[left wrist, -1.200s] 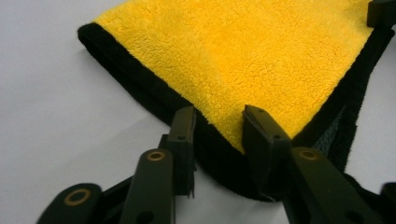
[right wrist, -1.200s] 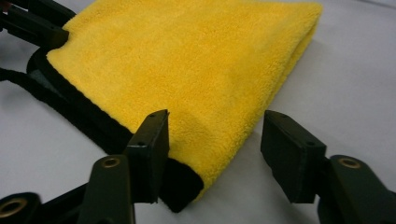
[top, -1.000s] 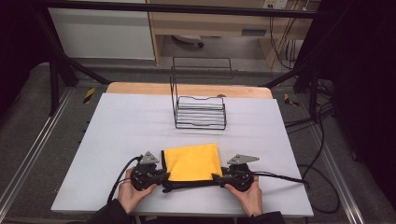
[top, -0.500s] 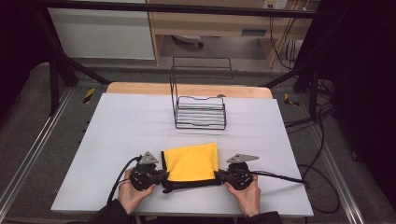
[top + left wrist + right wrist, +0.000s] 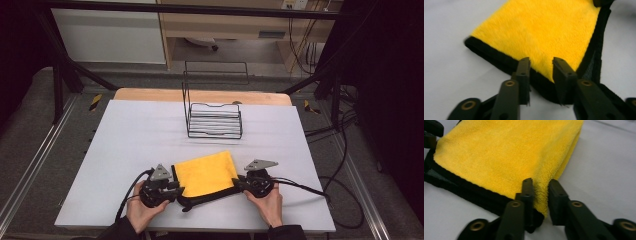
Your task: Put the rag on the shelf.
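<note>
Cloth (image 5: 205, 173) corners between both tools' (image 5: 541, 65) (image 5: 540, 185) loosened, just-opening jaws, ungripped.

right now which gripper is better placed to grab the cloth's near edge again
Right, slightly. The right gripper has the yellow cloth's folded corner between its jaws, needing only to close. The left gripper has just been opening, its jaws straddling the black edge with more gap.
</note>
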### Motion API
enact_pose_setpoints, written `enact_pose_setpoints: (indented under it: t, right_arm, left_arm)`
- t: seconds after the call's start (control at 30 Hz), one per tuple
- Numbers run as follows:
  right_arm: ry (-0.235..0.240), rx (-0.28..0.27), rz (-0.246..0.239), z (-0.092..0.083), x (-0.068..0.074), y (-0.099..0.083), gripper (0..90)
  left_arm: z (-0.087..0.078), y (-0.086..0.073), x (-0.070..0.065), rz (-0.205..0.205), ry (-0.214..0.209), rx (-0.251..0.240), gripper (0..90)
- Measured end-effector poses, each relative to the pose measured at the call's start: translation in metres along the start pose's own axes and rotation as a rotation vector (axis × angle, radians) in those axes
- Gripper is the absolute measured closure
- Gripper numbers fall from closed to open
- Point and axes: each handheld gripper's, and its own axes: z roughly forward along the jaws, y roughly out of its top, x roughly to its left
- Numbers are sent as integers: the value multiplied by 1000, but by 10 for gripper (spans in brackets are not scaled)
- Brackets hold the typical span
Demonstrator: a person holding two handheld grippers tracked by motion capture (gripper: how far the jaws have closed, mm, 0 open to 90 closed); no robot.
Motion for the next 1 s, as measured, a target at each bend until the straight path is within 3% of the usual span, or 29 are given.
enact_pose_setpoints:
  t: [0.03, 0.13, 0.23, 0.33, 0.47, 0.6, 0.83, 1.0]
  right_arm:
    - [4, -12, 8, -2, -1, -1, 661]
    - [-11, -38, 35, -8, -4, -4, 526]
    - [-17, -58, 67, -12, -5, -6, 454]
    - [-28, -51, 70, -13, -4, -8, 421]
    - [-26, -40, 82, -11, -2, -10, 437]
    - [-28, -29, 99, -9, 0, -12, 478]
    - [-22, -25, 125, -6, 5, -17, 577]
    - [20, -8, 160, -4, 6, -17, 669]
  left_arm:
    - [-1, 3, 5, -4, 6, 5, 518]
    - [-2, 12, 23, -11, 20, -13, 401]
    - [4, 23, 39, -5, 40, 4, 354]
    - [15, 33, 50, -9, 27, 21, 351]
    - [30, 41, 57, 24, 33, 55, 436]
    - [36, 40, 58, 51, 14, 80, 527]
    - [42, 38, 60, 49, -11, 98, 593]
    - [44, 37, 62, 28, -32, 103, 624]
